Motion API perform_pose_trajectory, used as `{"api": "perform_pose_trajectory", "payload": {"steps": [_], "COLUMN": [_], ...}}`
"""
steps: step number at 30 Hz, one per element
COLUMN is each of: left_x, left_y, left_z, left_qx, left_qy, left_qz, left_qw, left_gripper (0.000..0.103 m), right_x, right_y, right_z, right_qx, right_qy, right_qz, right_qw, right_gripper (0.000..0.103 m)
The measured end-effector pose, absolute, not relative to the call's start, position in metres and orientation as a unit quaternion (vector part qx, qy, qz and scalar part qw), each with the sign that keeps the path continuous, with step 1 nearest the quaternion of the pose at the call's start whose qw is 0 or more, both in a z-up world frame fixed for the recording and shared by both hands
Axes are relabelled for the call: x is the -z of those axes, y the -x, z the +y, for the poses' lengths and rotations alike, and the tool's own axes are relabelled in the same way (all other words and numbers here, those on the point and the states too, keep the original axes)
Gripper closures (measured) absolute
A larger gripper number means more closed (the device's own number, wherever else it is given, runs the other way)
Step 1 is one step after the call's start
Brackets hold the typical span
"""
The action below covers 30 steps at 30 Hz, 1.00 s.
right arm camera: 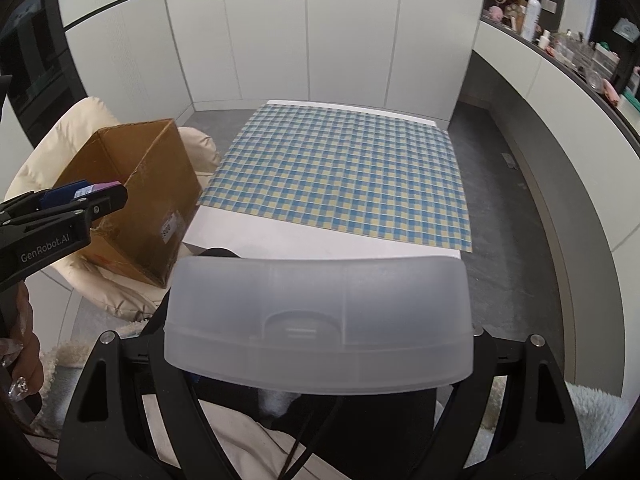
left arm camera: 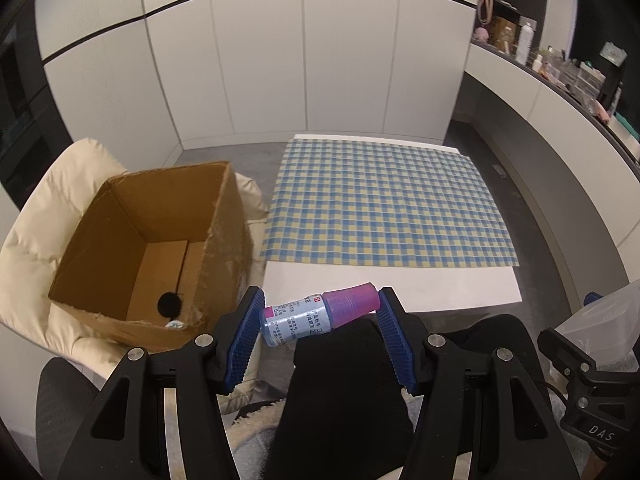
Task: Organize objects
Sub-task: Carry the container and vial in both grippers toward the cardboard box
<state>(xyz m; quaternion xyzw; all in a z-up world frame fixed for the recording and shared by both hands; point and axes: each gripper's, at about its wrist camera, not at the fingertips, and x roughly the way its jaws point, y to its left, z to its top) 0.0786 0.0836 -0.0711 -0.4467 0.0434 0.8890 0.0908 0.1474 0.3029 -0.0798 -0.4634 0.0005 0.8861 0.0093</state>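
Where white cabinet panels [left arm camera: 304, 60] closed off the far side of the room, a low white table [left arm camera: 384, 284] stood on grey floor under a blue-and-yellow checked cloth [left arm camera: 384, 204]. Left of it, an open cardboard box [left arm camera: 160, 240] sat on a cream cushion [left arm camera: 52, 216]. The left gripper [left arm camera: 320, 312] clenched a small bottle [left arm camera: 316, 314] with a pink cap, sideways, near the box. The right gripper [right arm camera: 320, 332] grasped a frosted plastic case [right arm camera: 320, 320], which hid its pads. Only the left view showed inside the box; a cluttered shelf [right arm camera: 568, 44] ran along the right.
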Motion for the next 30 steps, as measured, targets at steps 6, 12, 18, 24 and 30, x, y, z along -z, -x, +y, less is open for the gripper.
{"api": "perform_pose_trajectory", "payload": {"steps": [6, 12, 18, 24, 30], "left_x": [0.075, 0.078, 0.079, 0.075, 0.068], "left_y": [-0.076, -0.078, -0.082, -0.089, -0.094], "left_z": [0.057, 0.023, -0.016, -0.046, -0.067], "left_qx": [-0.89, -0.89, -0.889, -0.889, -0.889], "left_qy": [0.451, 0.455, 0.458, 0.455, 0.451], "left_qz": [0.029, 0.016, -0.002, -0.009, -0.015], "left_qw": [0.065, 0.029, -0.013, -0.051, -0.08], "left_gripper": [0.045, 0.045, 0.045, 0.045, 0.045], "right_x": [0.09, 0.098, 0.1, 0.1, 0.095], "right_y": [-0.133, -0.119, -0.109, -0.098, -0.093], "right_z": [0.279, 0.248, 0.213, 0.175, 0.143], "right_qx": [-0.883, -0.879, -0.876, -0.873, -0.871], "right_qy": [0.468, 0.472, 0.467, 0.462, 0.45], "right_qz": [-0.03, -0.047, -0.069, -0.078, -0.089], "right_qw": [-0.016, -0.052, -0.094, -0.136, -0.175], "right_gripper": [0.018, 0.018, 0.018, 0.018, 0.018]}}
